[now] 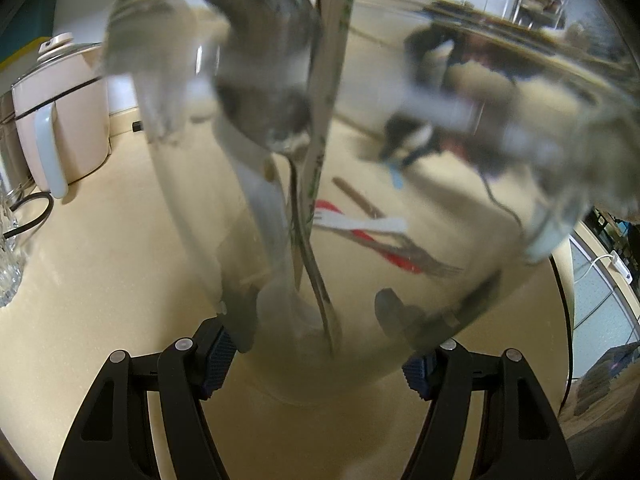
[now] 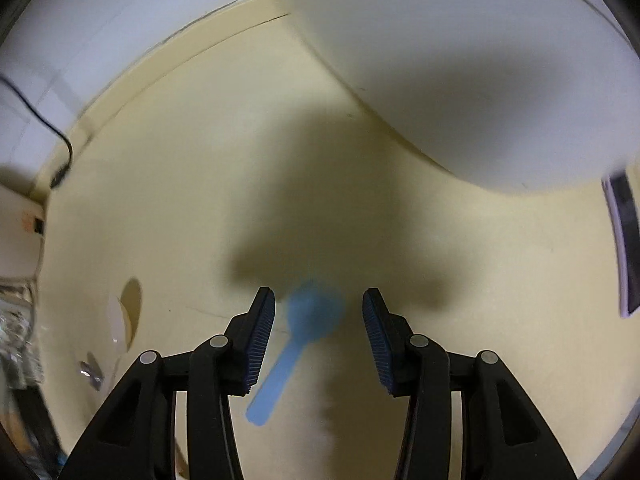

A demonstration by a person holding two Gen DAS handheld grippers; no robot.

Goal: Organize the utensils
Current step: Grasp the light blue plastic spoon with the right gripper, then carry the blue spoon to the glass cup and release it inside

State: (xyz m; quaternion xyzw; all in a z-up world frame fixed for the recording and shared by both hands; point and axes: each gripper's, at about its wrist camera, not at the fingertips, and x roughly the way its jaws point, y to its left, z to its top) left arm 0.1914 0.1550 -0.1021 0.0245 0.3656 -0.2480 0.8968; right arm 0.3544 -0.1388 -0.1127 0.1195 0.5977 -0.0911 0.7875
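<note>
1. In the left wrist view, the left gripper (image 1: pixel 320 354) pinches a clear glass tumbler (image 1: pixel 280 200) near its base, its blue-padded fingers (image 1: pixel 218 360) pressed on either side. The glass fills most of the frame and is blurred and full of reflections.
2. Inside the tumbler stand a silver metal spoon (image 1: pixel 264 60), bowl up, and a pale wooden chopstick pair in a printed wrapper (image 1: pixel 330 80). Their upper ends run out of the frame at the top.
3. Seen through the glass, distorted, a small pile lies on the cream-coloured surface (image 1: pixel 100 280): a white plastic fork (image 1: pixel 360 224), a red plastic utensil (image 1: pixel 384 248) mostly covered by it, a silver metal fork (image 1: pixel 424 260) and a brown wooden stick (image 1: pixel 358 200). Exactly how they overlap is hard to tell.
4. Only the left view shows a pink electric kettle with a pale blue handle (image 1: pixel 60 112) at the left edge and a cut-glass vessel (image 1: pixel 8 264), cropped by the frame.
5. Only the right wrist view shows a light blue plastic spoon (image 2: pixel 296 344) lying flat on the surface, bowl away from the camera, blurred.
6. The right gripper (image 2: pixel 319 340) is spread wide above that spoon, the bowl between its fingers and the handle passing under the left-hand finger; whether anything touches cannot be told.
7. A dark shadow covers the surface beyond the spoon.
</note>
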